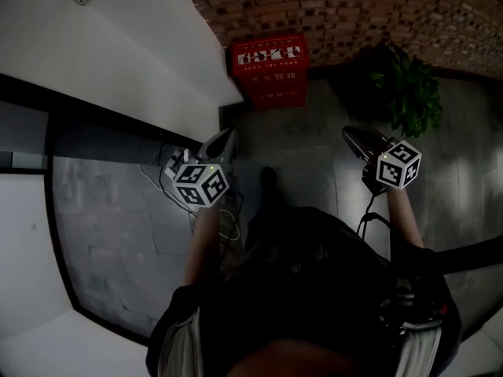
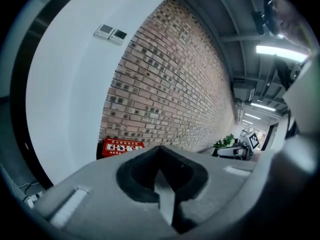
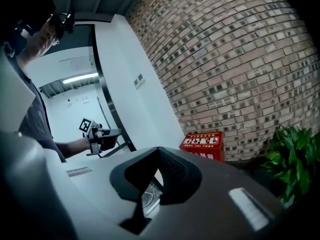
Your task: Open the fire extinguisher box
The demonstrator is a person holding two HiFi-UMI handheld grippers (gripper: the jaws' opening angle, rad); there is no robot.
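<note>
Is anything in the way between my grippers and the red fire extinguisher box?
Nothing visible. The floor between the left gripper, the right gripper and the fire extinguisher box looks bare; the plant stands off to the box's right.

Rough matt brick wall ahead of left gripper and right gripper; smooth, painted-looking box at its foot. Glossy, reflective stone floor beneath both.
</note>
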